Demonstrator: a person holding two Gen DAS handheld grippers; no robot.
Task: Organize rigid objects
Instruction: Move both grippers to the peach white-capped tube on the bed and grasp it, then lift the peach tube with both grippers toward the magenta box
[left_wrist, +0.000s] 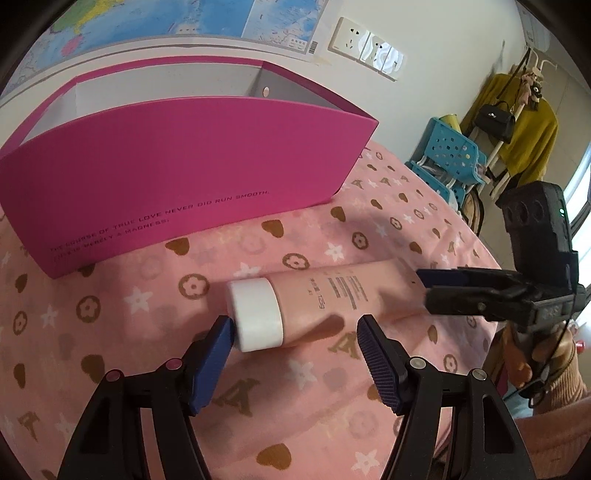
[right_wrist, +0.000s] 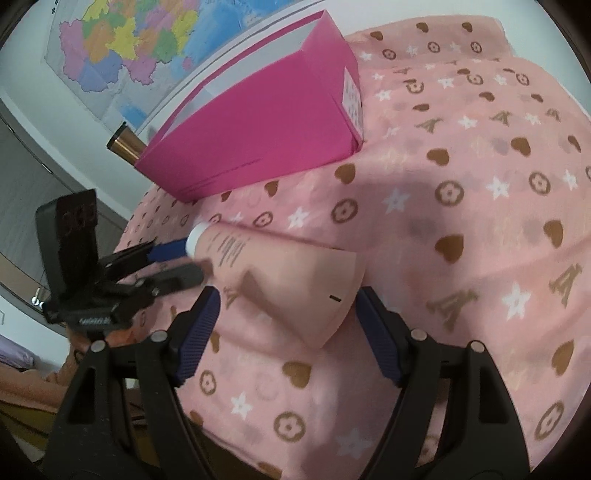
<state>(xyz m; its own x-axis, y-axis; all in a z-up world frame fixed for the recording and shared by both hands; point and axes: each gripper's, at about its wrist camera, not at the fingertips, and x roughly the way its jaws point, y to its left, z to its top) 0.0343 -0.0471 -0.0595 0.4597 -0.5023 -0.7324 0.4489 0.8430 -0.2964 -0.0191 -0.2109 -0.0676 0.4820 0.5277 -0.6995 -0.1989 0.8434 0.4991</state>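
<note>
On the pink cloth printed with brown hearts, rings and white stars (left_wrist: 332, 229), a pale pink plastic squeeze tube with a white screw cap (left_wrist: 317, 299) lies on its side, in front of the tall magenta cardboard box with an open top (left_wrist: 177, 162) and apart from it. The left gripper (left_wrist: 295, 339) points down at the cap end: its jaws stand apart, one blue pad (left_wrist: 218, 347) touches or nearly touches the side of the white cap, and the other pad (left_wrist: 373, 354) stands clear of the tube, so nothing is clamped. The right gripper (right_wrist: 286, 317) approaches from the opposite side and straddles the flat crimped end of the tube; its jaws are also apart, with both blue pads just beside the tube edges, and no firm pinch is visible. The inside of the box shows white walls only as far as the views reach; whether anything already lies at its bottom cannot be told. A cylindrical object with a gold-coloured band (right_wrist: 123, 144) lies behind the box, only partly visible. Judged from this layout, the task stands at an early step: the tube is not yet gripped, not yet lifted and not yet stowed. Remaining work appears to be closing on the tube, raising it over the box rim and releasing it inside.
</note>
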